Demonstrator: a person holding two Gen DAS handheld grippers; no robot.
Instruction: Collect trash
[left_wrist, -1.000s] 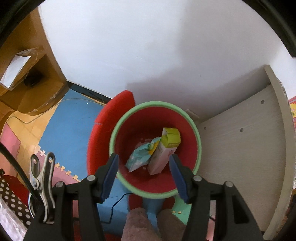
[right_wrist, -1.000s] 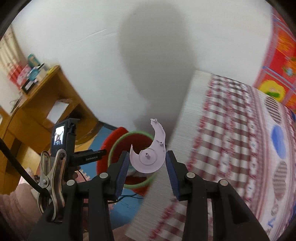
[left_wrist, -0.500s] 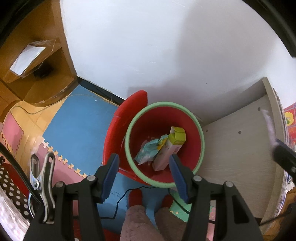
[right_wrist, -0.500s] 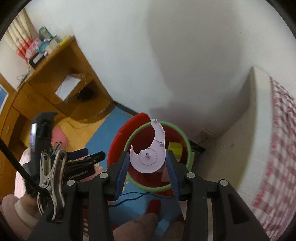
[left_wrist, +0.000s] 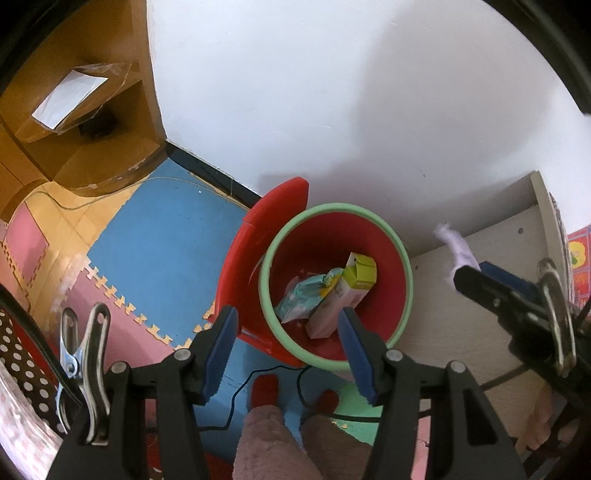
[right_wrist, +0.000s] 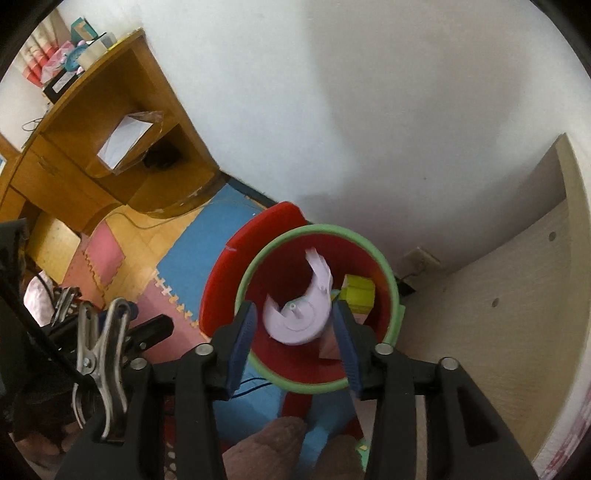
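Observation:
A red trash bin with a green rim stands on the floor by the wall. Inside it lie a yellow-green carton and a pale green wrapper. My right gripper hangs over the bin; its jaws stand apart, and a pale lilac plastic piece sits between them, tilted and away from the left pad. In the left wrist view the right gripper comes in from the right with the lilac piece. My left gripper is open and empty above the bin's near edge.
A red lid or chair back leans behind the bin. A pale wooden panel stands right of it. A wooden desk is at the left. Foam mat tiles cover the floor. A black cable and red-slippered feet lie below.
My right gripper has moved over the bin and its jaws have opened wider; the lilac piece has tilted loose between them. The left gripper has drawn back and up a little.

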